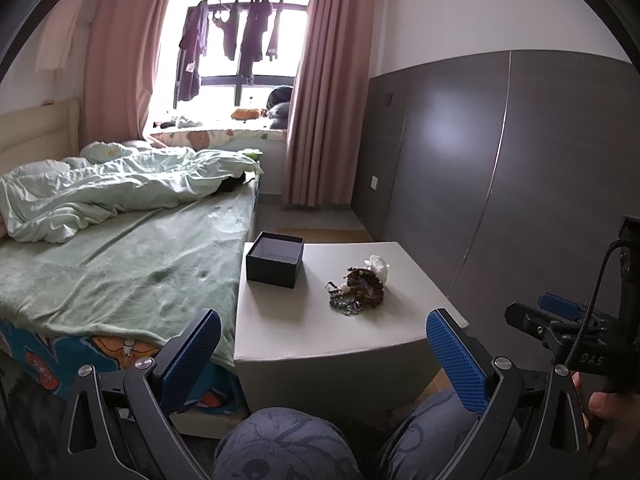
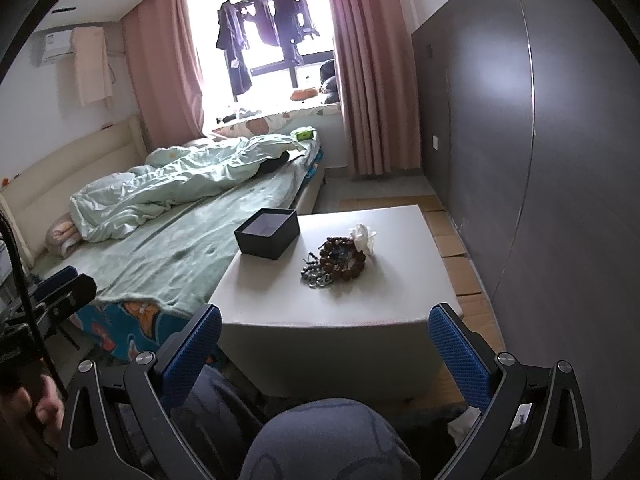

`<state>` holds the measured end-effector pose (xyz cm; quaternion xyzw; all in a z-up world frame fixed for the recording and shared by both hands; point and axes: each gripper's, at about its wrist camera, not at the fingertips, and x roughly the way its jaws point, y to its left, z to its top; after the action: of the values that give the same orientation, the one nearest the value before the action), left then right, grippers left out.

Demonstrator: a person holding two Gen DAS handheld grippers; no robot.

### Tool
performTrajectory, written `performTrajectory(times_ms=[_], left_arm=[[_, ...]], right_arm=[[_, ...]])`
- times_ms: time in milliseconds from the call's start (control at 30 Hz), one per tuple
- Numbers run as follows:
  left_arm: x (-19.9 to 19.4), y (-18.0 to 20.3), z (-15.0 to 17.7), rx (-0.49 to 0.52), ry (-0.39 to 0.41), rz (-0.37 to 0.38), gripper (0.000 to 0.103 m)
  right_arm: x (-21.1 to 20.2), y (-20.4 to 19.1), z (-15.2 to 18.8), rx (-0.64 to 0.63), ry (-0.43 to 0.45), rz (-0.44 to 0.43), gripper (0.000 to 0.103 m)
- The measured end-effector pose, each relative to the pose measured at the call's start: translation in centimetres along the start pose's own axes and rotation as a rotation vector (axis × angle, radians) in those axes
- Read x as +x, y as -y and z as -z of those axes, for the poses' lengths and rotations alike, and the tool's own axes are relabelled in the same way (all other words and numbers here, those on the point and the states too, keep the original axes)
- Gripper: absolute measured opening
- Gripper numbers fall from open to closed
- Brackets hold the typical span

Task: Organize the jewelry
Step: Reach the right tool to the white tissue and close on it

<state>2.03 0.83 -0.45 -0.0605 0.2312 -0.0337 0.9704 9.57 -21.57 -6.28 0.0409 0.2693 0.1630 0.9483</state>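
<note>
- Left gripper (image 1: 324, 354) and right gripper (image 2: 325, 354) both spread apart, holding nothing, short of the worktop (image 1: 280, 320).
- Jewelry pile (image 1: 358, 290) lies mid-worktop, well apart from the open dark box (image 1: 275, 259) near the bed (image 1: 120, 264).

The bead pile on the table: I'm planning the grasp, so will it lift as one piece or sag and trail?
The bead pile is probably floppy: loose strands spill at its left edge. Tangled loops suggest several pieces may lift together. Round beads could slip between the fingers.
</note>
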Motion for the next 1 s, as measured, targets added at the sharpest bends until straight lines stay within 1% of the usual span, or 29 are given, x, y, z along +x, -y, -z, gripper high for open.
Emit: performTrajectory(times_ms=[133,267,333,367,400,500,567,700,767,867,1000], left_arm=[[1.7,-0.4,-0.5,-0.005,-0.009,0.006,0.103],[4.4,-0.9,-1.1,-0.020,-0.041,0.018,0.103],[5.6,-1.3,-1.4,-0.028,-0.053,0.027,0.102],[6.4,-1.4,-1.5,-0.032,-0.061,0.031,0.101],[6.9,-1.5,-1.7,-0.034,-0.069,0.035,0.100],[9.2,-1.7,-2.3,-0.037,-0.096,0.045,0.097],[10.6,-1.7,-2.7,-0.039,-0.110,0.045,0.094],[14.0,-2.0,-3.4,-0.057,-0.159,0.071,0.085],[15.8,-2.0,-3.6,-0.064,-0.186,0.079,0.082],[18.2,-2.1,-3.8,-0.070,-0.218,0.089,0.080],[21.4,-2.0,-4.0,-0.069,-0.259,0.100,0.076]], right_arm=[[1.8,0.9,-0.4,0.032,-0.010,0.002,0.103],[4.1,1.9,-0.9,0.061,-0.041,0.010,0.103],[5.2,2.4,-1.1,0.072,-0.055,0.006,0.099],[5.8,2.6,-1.3,0.077,-0.063,0.003,0.095],[6.4,2.8,-1.5,0.083,-0.071,0.001,0.088],[8.5,3.8,-2.1,0.114,-0.103,-0.004,0.078],[10.1,4.5,-2.5,0.142,-0.121,-0.016,0.076],[12.9,5.7,-3.3,0.166,-0.149,-0.032,0.069],[14.3,6.3,-3.8,0.186,-0.162,-0.041,0.068],[16.5,7.5,-4.5,0.215,-0.178,-0.046,0.068],[19.8,8.6,-5.4,0.244,-0.208,-0.079,0.068]])
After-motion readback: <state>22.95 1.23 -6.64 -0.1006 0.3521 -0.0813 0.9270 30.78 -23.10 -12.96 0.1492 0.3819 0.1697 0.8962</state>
